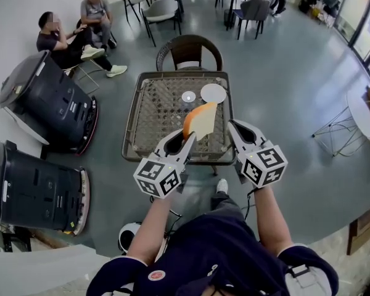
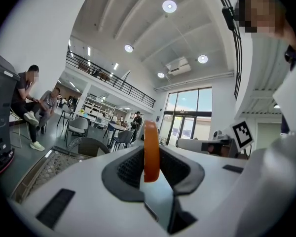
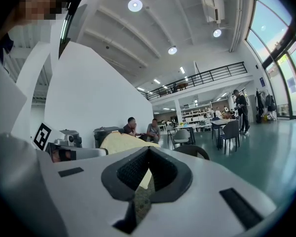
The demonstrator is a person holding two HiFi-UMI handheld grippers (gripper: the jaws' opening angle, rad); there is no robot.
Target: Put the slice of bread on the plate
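Left claw (image 1: 189, 138) grips bread slice (image 1: 201, 120) upright; plate (image 1: 213, 93) beyond.

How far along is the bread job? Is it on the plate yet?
Done: the slice of bread is lifted, clamped edge-on in the left gripper. In hand: it hangs over the wicker table. Left: reaching the white plate, bare at the table's far side, laying the slice down and letting go.

A chair (image 1: 189, 49) stands behind the table (image 1: 133, 113). The plate (image 1: 213, 93) lies on the table's far right part, with a small round object (image 1: 189, 96) just left of it. The slice of bread (image 1: 202, 121), held upright in the left gripper (image 1: 186, 139), is above the table's near edge.
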